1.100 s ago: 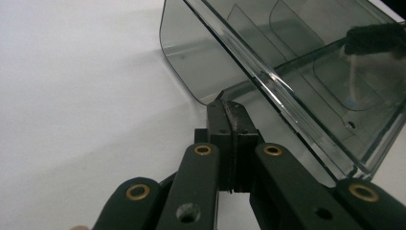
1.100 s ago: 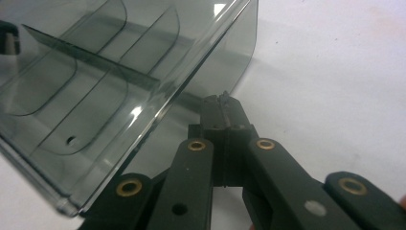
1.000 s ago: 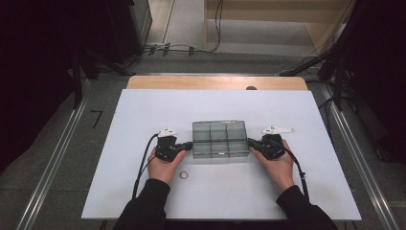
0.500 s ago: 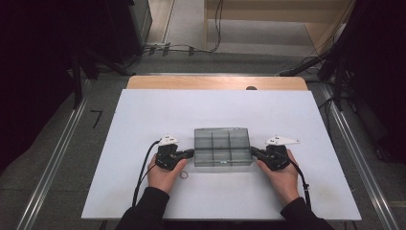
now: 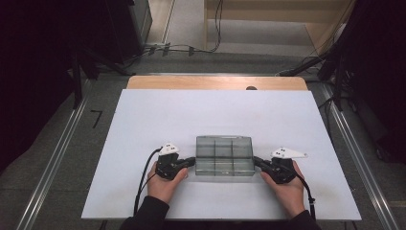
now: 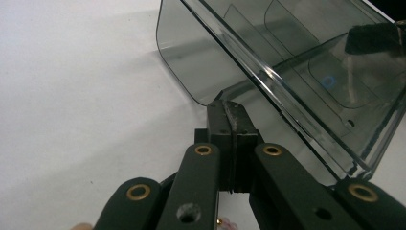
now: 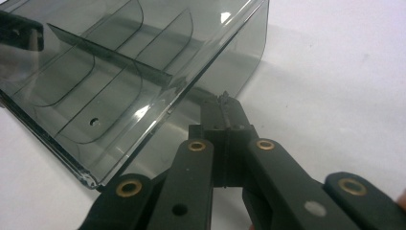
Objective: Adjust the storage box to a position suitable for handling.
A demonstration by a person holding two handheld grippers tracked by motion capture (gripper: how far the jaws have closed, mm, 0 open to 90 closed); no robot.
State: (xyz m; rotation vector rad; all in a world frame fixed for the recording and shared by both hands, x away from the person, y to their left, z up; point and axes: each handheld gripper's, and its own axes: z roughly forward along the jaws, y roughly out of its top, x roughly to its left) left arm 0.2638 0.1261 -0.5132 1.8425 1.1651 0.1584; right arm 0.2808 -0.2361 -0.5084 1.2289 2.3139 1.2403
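A smoky clear plastic organiser box (image 5: 224,155) with several compartments sits on the white tabletop (image 5: 215,110). My left gripper (image 5: 191,161) is shut, its tips set against the box's left end. My right gripper (image 5: 256,162) is shut too, tips against the right end. In the left gripper view the closed jaws of the left gripper (image 6: 229,108) meet the box (image 6: 287,62) low on its end wall. The right gripper view shows the same for the right gripper (image 7: 224,103) and the box (image 7: 119,62). Neither gripper has anything between its jaws.
The white top ends at a wooden strip (image 5: 215,82) at the back. Metal rails (image 5: 57,153) run along both sides on the floor, with cables (image 5: 182,48) and dark stands behind. Bare white surface lies left, right and beyond the box.
The box has slid toward the near edge of the table, and both hands with their shut grippers have come back with it.
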